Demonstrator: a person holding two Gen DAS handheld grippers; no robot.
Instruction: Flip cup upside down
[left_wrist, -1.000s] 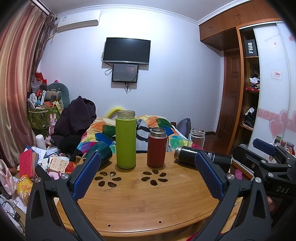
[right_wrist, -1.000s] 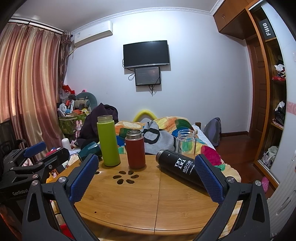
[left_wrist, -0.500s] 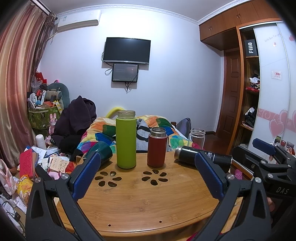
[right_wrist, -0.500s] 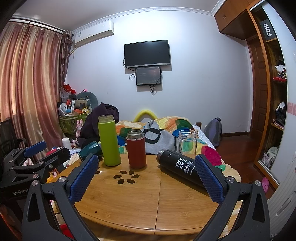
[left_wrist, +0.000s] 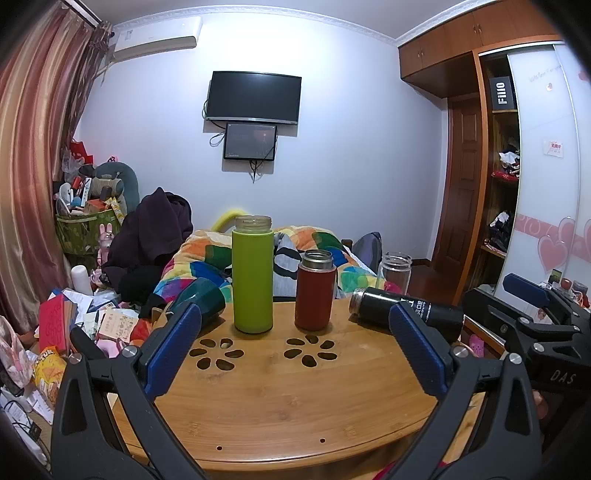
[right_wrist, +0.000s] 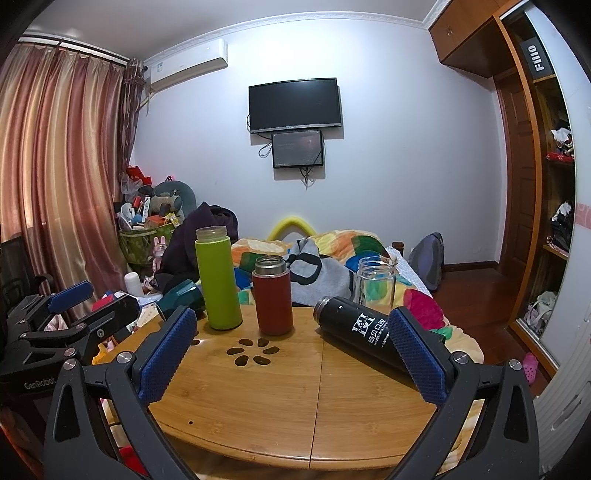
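On the round wooden table (left_wrist: 288, 402) (right_wrist: 295, 398) stand a tall green bottle (left_wrist: 252, 275) (right_wrist: 218, 278), a red flask (left_wrist: 315, 290) (right_wrist: 272, 295) and a clear glass jar (left_wrist: 396, 267) (right_wrist: 374, 279), all upright with open mouths. A black flask (left_wrist: 376, 302) (right_wrist: 354, 328) lies on its side at the right. A dark teal cup (left_wrist: 201, 295) (right_wrist: 183, 293) lies tipped at the left edge. My left gripper (left_wrist: 295, 354) is open and empty above the near table. My right gripper (right_wrist: 291, 354) is open and empty, also short of the cups.
A bed with a colourful quilt (left_wrist: 314, 243) is behind the table. Clutter of books and bags (left_wrist: 74, 321) lies on the floor at the left. A wardrobe (left_wrist: 517, 166) stands at the right. Each gripper shows at the edge of the other's view.
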